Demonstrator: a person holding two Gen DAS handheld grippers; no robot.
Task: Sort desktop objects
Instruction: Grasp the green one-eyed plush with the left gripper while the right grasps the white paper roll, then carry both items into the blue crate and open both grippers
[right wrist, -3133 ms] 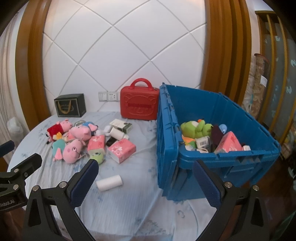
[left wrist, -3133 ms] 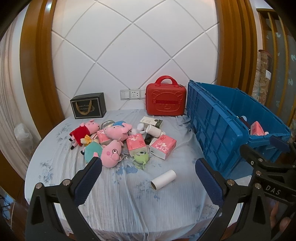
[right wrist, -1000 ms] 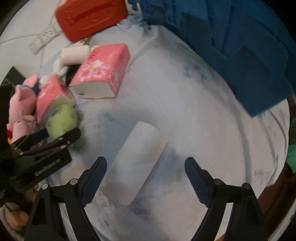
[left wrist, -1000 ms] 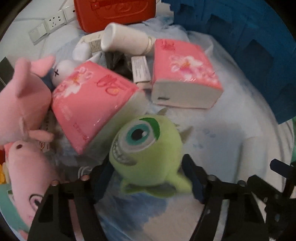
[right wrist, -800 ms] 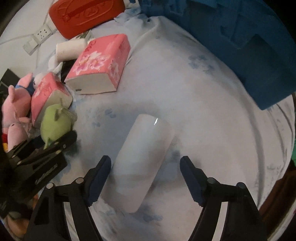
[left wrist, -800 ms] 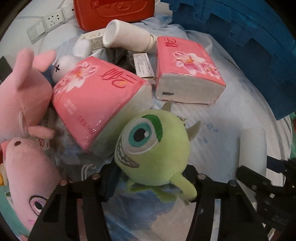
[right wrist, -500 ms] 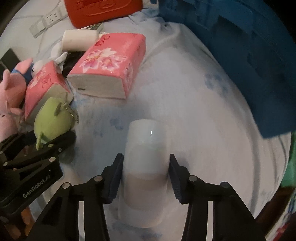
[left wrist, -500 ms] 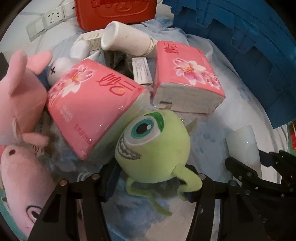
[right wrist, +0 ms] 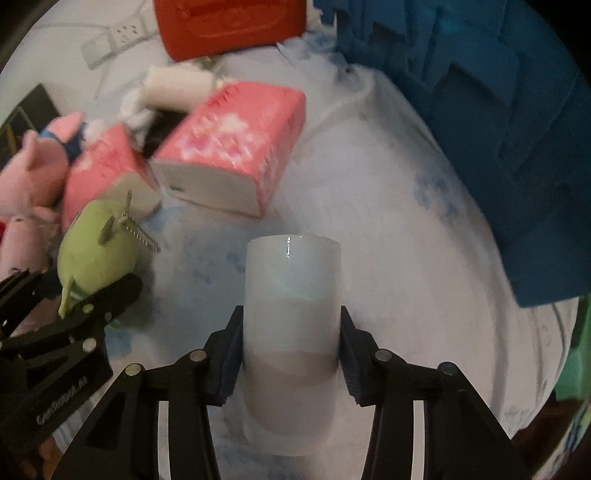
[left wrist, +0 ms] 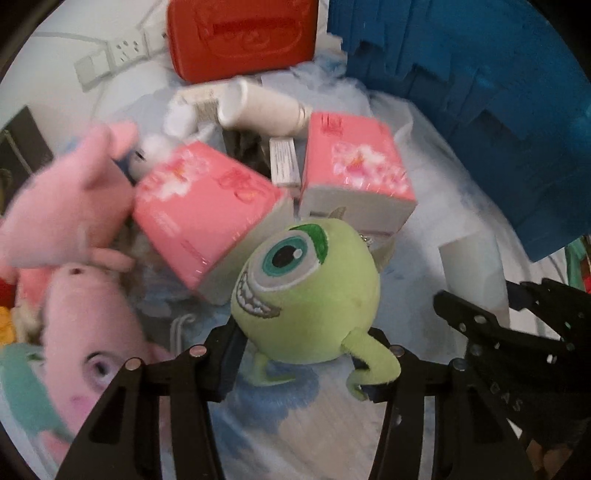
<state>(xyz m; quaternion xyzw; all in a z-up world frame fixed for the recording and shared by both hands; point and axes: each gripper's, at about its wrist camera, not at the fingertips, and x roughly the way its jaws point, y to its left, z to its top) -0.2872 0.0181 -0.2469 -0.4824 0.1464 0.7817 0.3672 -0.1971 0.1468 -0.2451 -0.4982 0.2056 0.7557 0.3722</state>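
Green one-eyed plush toy (left wrist: 306,291) sits at the centre of the left wrist view, clamped at its lower body by the left hand-held gripper (left wrist: 301,363); both pads press into the fabric. It looks light, soft and compressible, so a hold across the round body is judged more secure than one on the thin limbs or the small metal chain (right wrist: 138,230) at its top.

White cylinder (right wrist: 291,314) stands at the centre of the right wrist view, gripped on its two sides by the right hand-held gripper (right wrist: 291,354). Its surface is smooth and glossy, probably rigid and somewhat slippery; the mid-body hold appears suitable. Its material cannot be determined.

Two pink tissue packs (left wrist: 354,162) lie on the cloth-covered worktop (right wrist: 388,221) behind both items; they are soft and film-wrapped.

Blue crate (right wrist: 498,110) fills the upper right of both views. Only its outer wall shows; its contents are hidden. Red case (left wrist: 240,35), top centre, is closed.
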